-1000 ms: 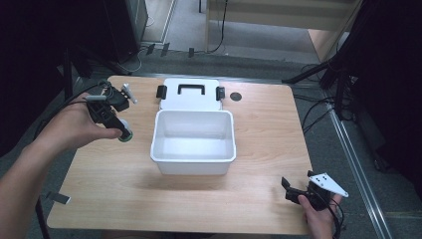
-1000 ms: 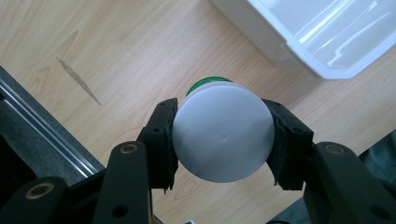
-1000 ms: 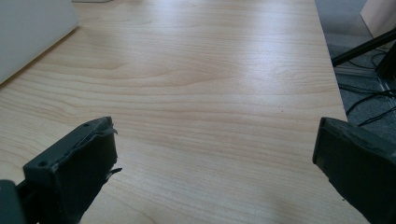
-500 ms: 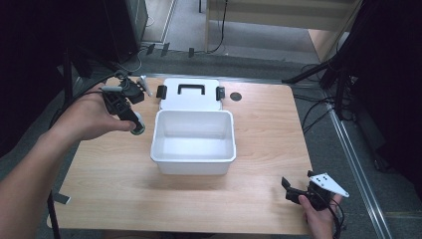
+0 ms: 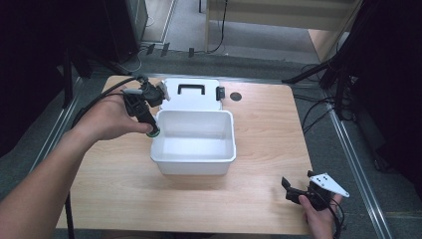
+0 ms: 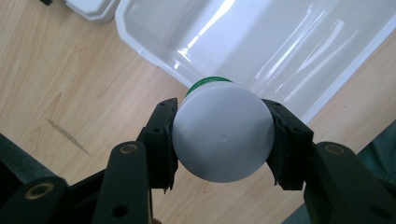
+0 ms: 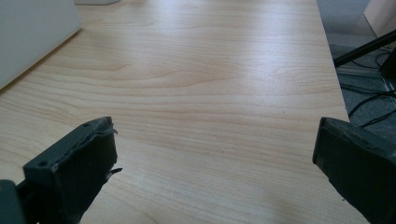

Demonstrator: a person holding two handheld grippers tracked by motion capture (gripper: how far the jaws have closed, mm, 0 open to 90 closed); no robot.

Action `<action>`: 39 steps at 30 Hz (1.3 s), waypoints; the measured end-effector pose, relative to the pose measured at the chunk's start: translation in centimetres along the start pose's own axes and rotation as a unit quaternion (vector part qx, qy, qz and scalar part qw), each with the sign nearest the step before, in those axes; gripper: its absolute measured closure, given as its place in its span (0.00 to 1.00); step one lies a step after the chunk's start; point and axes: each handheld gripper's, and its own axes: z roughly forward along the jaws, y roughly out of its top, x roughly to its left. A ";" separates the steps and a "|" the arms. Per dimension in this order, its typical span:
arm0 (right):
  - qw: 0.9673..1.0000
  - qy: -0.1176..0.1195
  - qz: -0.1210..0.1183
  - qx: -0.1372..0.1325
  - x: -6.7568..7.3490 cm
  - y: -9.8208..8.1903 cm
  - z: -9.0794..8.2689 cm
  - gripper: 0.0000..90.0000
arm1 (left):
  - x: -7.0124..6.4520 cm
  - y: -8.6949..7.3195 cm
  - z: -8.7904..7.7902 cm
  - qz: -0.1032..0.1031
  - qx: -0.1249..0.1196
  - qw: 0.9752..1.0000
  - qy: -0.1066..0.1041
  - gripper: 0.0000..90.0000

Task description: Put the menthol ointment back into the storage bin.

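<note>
Left gripper (image 5: 149,127) at the near-left corner of the white plastic bin (image 5: 194,169), clamped on a white round container (image 6: 222,132) with a green band at its far end. From the left gripper view: both black pads pressed against the container's sides, its flat pale base facing the camera and covering most of its body, so shape beyond the base hard to make out; green rim just peeking over the top edge, right above the bin's wall. From the high view: container nearly hidden behind the hand (image 5: 107,119), only a green-edged tip visible at the bin's rim; touching the rim or just over it, cannot tell.

Bin open, inside glossy and white. White lid (image 5: 191,94) with a black handle lying flat just behind the bin, its near edge hidden by the bin's back wall; black latch at its right side.

Right gripper (image 5: 293,191) held low near the table's (image 5: 268,124) front-right corner, well apart from the bin. Jaws spread wide, nothing between them but bare wood grain; tips cut off by the frame's lower edge in the right gripper view.
</note>
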 end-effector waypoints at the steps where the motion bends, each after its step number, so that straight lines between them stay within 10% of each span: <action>1: 1.000 0.000 0.001 0.000 0.0 0.0 0.0 0.00 | -0.1 0.2 0.1 0.002 0.000 1.000 -0.001 0.57; 39: 1.000 0.008 0.003 0.003 -0.2 0.0 0.0 0.00 | -1.2 3.0 8.6 0.026 0.018 0.999 -0.025 0.57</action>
